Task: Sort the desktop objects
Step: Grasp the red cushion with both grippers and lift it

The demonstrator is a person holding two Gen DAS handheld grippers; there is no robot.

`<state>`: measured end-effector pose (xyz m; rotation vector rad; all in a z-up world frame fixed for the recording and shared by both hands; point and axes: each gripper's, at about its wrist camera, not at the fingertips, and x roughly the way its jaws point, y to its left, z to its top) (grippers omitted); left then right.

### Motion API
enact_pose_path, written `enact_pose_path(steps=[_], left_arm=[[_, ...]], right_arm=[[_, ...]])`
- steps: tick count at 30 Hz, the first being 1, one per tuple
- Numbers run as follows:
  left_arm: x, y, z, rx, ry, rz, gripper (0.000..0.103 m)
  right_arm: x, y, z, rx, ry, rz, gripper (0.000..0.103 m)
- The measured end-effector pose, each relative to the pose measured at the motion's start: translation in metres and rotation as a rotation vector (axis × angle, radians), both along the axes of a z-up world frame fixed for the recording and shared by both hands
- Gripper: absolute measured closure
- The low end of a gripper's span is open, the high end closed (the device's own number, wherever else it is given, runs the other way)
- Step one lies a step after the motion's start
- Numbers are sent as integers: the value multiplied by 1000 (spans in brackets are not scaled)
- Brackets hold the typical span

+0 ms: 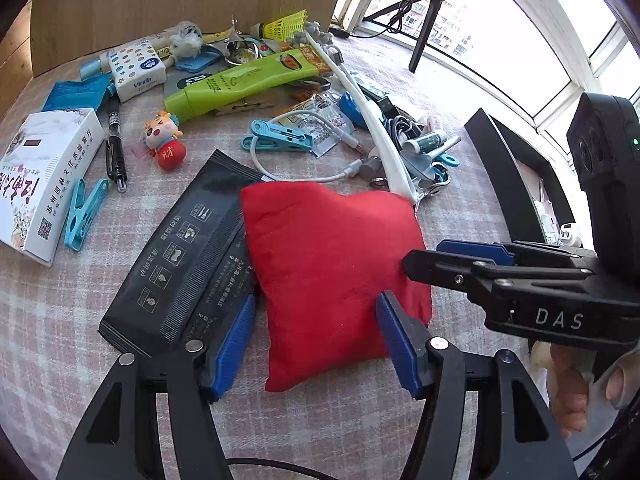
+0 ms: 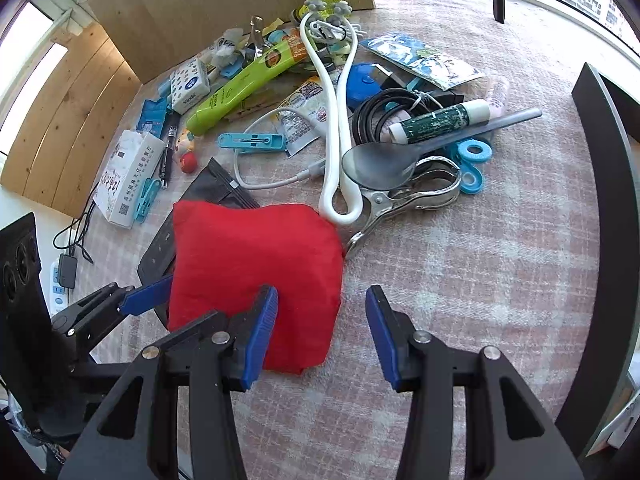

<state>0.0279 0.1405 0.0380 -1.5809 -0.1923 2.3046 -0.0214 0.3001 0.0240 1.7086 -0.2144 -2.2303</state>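
Note:
A red cloth pouch [image 1: 332, 272] lies on the checked tablecloth, partly over a black flat packet [image 1: 188, 256]. My left gripper [image 1: 316, 336] is open with its blue pads on either side of the pouch's near end. My right gripper [image 2: 320, 332] is open; its left pad rests at the pouch's [image 2: 256, 272] right edge, and the other pad is over bare cloth. In the left wrist view the right gripper [image 1: 460, 256] comes in from the right, beside the pouch.
Clutter fills the far table: green tube [image 1: 240, 84], white tissue box [image 1: 44, 176], blue clothespins [image 1: 280, 140], black pen [image 1: 116, 148], doll [image 1: 164, 144], white hooked rod [image 2: 332, 120], grey spoon [image 2: 400, 160], metal clamp [image 2: 408, 200], black cable [image 2: 384, 112]. A black tray edge [image 2: 612, 240] stands at right.

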Motion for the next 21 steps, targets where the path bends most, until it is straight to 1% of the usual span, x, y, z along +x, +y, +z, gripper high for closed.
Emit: enact_pose_path(steps=[2, 4, 7, 8, 13, 16, 18, 21], left_arm=[[2, 5, -2, -2, -3, -30, 45], [4, 12, -3, -20, 4, -54, 46], [4, 19, -1, -36, 16, -63, 46], [3, 20, -1, -39, 19, -63, 47], [4, 18, 6, -34, 23, -61, 53], [5, 22, 11, -47, 37, -65, 53], [4, 25, 10, -43, 30, -64, 53], [5, 31, 14, -46, 39, -72, 53]], right_arm=[[1, 0, 0, 1, 2, 9, 58], [0, -3, 0, -5, -5, 21, 58], [0, -10, -3, -83, -44, 52, 58], [1, -15, -3, -87, -45, 61, 58], [9, -27, 9, -54, 12, 88, 60], [9, -23, 12, -68, 12, 85, 60], [8, -20, 10, -78, 3, 74, 60], [10, -16, 15, -76, 14, 64, 60]])
